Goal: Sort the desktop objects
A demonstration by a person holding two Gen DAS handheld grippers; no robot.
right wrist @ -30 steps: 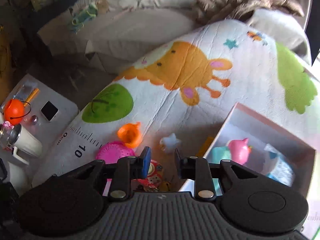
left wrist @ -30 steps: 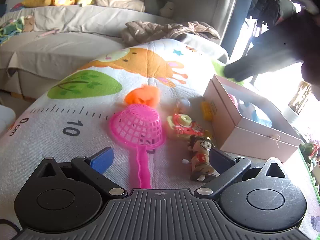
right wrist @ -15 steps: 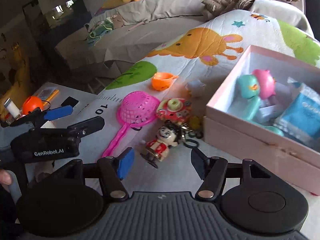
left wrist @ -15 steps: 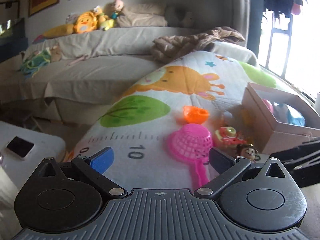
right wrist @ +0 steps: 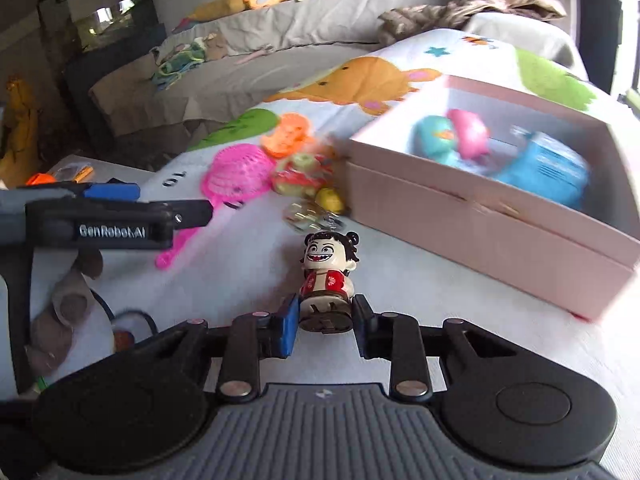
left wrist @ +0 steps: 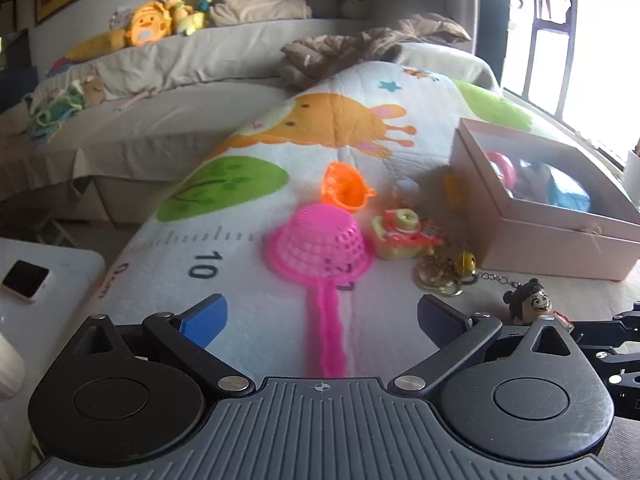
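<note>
My right gripper (right wrist: pixel 325 322) is shut on the base of a small grinning figurine (right wrist: pixel 328 276), held upright just above the mat; the figurine also shows in the left wrist view (left wrist: pixel 534 306). A pink open box (right wrist: pixel 492 232) with a teal and pink toy and a blue packet lies to its right. My left gripper (left wrist: pixel 322 316) is open and empty, over the handle of a pink strainer (left wrist: pixel 320 240). An orange toy cup (left wrist: pixel 344 188), a red and yellow toy (left wrist: pixel 404 234) and a keyring with a bell (left wrist: pixel 444 276) lie beside the box (left wrist: pixel 552 236).
The toys lie on a cartoon-print mat (left wrist: pixel 312 128) over a table. A grey sofa (left wrist: pixel 168 80) with plush toys and a crumpled blanket stands behind. A white side table (left wrist: pixel 48 268) with a small device is at the left.
My right gripper has closed on the figurine, which now stands upright between its fingers. My left gripper has pulled back a little and stays open.
</note>
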